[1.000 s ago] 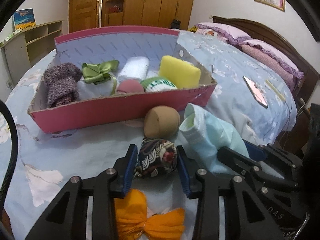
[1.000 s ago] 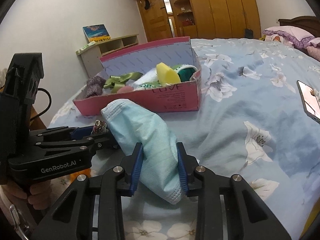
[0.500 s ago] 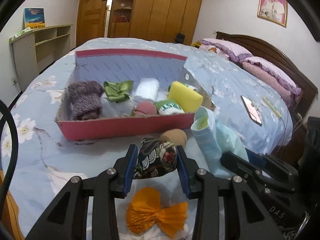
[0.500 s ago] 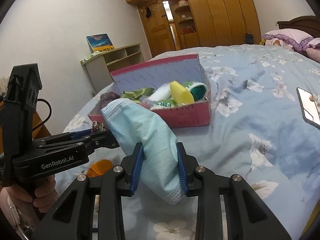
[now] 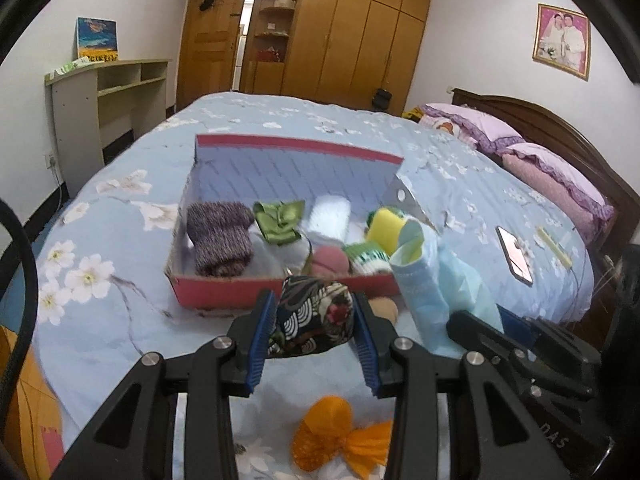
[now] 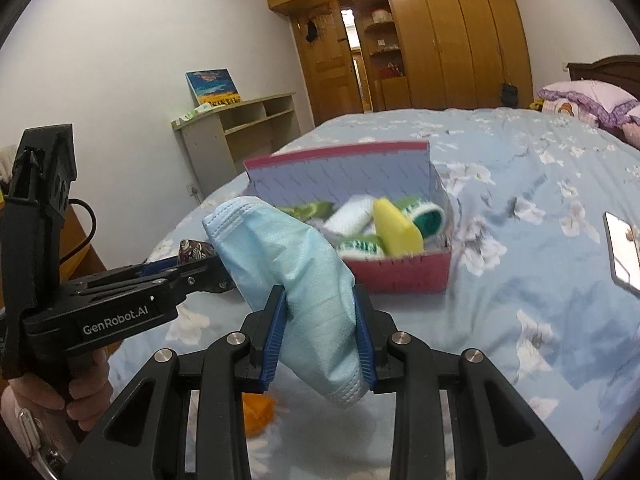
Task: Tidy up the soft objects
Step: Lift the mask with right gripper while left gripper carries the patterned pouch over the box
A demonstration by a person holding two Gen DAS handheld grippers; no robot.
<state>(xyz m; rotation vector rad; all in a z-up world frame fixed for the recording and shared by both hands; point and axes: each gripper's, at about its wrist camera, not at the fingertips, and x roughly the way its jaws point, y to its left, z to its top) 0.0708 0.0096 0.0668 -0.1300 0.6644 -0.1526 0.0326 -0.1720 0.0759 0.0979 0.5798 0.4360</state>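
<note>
The patterned pouch (image 5: pixel 316 314) was clamped between the blue pads of my left gripper (image 5: pixel 315 334), and it hung clear above the bedspread (image 5: pixel 120 320). It was a dark cloth with wave and flower prints, bunched into a soft lump that bulged over the pads. In my right gripper (image 6: pixel 320 334) I held the light blue face mask (image 6: pixel 296 280), pinched at its lower half; the upper half stood up loose and folded over. It looked thin and limp, so I judged it could slip or flop.

I judged that I was in the carrying step: both things were lifted and not yet in the pink box (image 5: pixel 280 292). In the left wrist view the box lay at 12 o'clock from the pouch, just beyond it. Inside it were a purple knitted sock (image 5: pixel 220 238) at the 9 o'clock end, a green bow (image 5: pixel 278 220), a white roll (image 5: pixel 330 214), and a yellow sponge (image 5: pixel 386 230) at the 3 o'clock end.

The next move, as I judged, called for bringing each thing over the near wall to a free spot before letting go. An orange bow (image 5: pixel 340 440) lay on the bedspread at 6 o'clock, and a tan ball (image 5: pixel 384 310) just beside the box, both not yet stored.
</note>
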